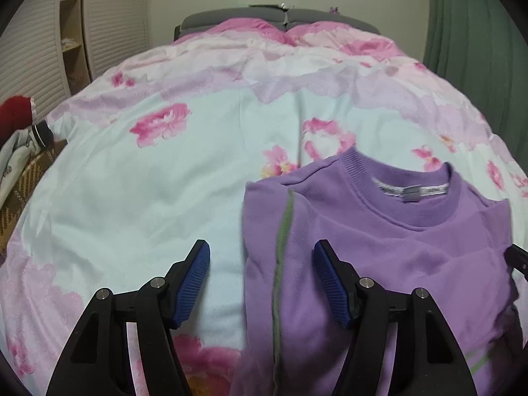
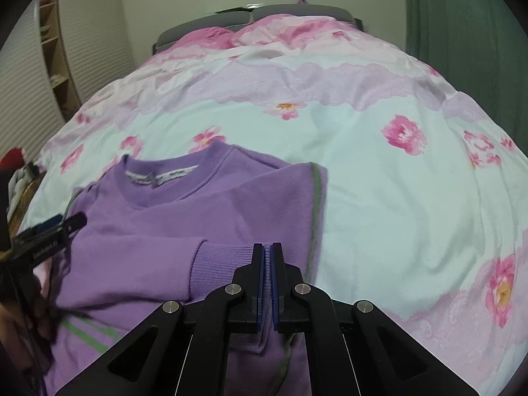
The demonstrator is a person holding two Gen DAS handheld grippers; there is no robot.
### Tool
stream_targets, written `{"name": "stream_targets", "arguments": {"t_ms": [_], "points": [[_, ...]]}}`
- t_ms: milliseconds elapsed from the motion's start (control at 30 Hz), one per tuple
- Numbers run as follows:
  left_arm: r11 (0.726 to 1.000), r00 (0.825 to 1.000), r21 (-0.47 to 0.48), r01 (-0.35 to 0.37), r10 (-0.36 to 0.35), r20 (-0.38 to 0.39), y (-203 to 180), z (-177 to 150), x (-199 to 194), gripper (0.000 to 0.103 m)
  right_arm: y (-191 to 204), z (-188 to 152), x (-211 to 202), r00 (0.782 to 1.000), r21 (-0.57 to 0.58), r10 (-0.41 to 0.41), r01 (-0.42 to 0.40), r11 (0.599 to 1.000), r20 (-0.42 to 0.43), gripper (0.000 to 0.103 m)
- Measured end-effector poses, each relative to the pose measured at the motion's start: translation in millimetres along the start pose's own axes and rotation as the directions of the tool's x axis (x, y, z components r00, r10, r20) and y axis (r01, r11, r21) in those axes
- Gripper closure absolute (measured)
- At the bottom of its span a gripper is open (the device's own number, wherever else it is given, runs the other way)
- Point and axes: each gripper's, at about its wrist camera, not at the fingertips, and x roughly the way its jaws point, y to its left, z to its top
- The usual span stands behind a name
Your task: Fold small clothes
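Note:
A small purple sweatshirt (image 1: 379, 257) with green stripes lies on the floral bed cover, collar away from me, both sides folded in. My left gripper (image 1: 262, 277) is open and empty, hovering over the sweatshirt's left folded edge. In the right wrist view the sweatshirt (image 2: 165, 231) lies at lower left. My right gripper (image 2: 268, 257) is shut on the ribbed sleeve cuff (image 2: 227, 264), which lies across the sweatshirt's body. The left gripper (image 2: 49, 231) shows at the left edge there.
The floral bed cover (image 1: 165, 181) fills most of both views. A grey headboard (image 1: 231, 16) is at the far end. A pile of other clothes (image 1: 19, 138) sits at the bed's left edge. White louvred closet doors (image 1: 26, 59) are on the left, a green curtain (image 1: 478, 49) on the right.

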Motion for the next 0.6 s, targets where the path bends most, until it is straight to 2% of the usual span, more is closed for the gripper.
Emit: {"name": "stream_targets", "arguments": {"t_ms": [33, 133, 167, 267, 433, 467, 500, 533, 600], "points": [[1.000, 1.000, 0.011, 0.013, -0.013, 0.009, -0.6, -1.9, -7.7, 0.038, -1.1, -2.6, -5.1, 1.000, 0.003, 0.004, -0.004, 1.000, 0.003, 0.095], [0.999, 0.998, 0.027, 0.048, -0.048, 0.029, -1.8, -10.3, -31.6, 0.038, -3.6, -15.0, -20.2, 0.999, 0.023, 0.036, -0.037, 0.999, 0.018, 0.067], [0.998, 0.998, 0.036, 0.061, -0.062, 0.033, -2.9, -14.5, -40.7, 0.038, -3.2, -21.6, -25.6, 0.998, 0.022, 0.056, -0.057, 0.998, 0.022, 0.065], [0.994, 0.995, 0.067, 0.087, -0.090, 0.044, -7.1, -30.7, -64.7, 0.038, 2.1, -35.4, -30.2, 0.997, -0.010, 0.072, -0.072, 0.997, 0.011, 0.065], [0.991, 0.994, 0.081, 0.109, -0.110, 0.005, -10.6, -51.8, -70.2, 0.038, 8.5, -39.2, -17.1, 0.995, -0.039, 0.097, -0.098, 0.994, -0.020, 0.065], [0.992, 0.994, 0.073, 0.107, -0.107, -0.009, -9.6, -54.7, -67.2, 0.038, 8.3, -38.4, -14.5, 0.994, -0.036, 0.102, -0.103, 0.994, -0.025, 0.069], [0.992, 0.994, 0.064, 0.105, -0.104, -0.019, -8.7, -56.7, -64.9, 0.038, 7.7, -36.1, -10.5, 0.994, -0.033, 0.102, -0.103, 0.994, -0.035, 0.088], [0.994, 0.995, 0.055, 0.096, -0.095, -0.026, -7.1, -59.4, -61.9, 0.038, 6.9, -35.0, -9.2, 0.995, -0.030, 0.094, -0.095, 0.995, -0.040, 0.095], [0.996, 0.997, 0.044, 0.079, -0.077, -0.031, -4.9, -62.7, -57.6, 0.038, 0.9, -33.2, -16.6, 0.995, 0.003, 0.095, -0.095, 0.995, -0.016, 0.095]]}}
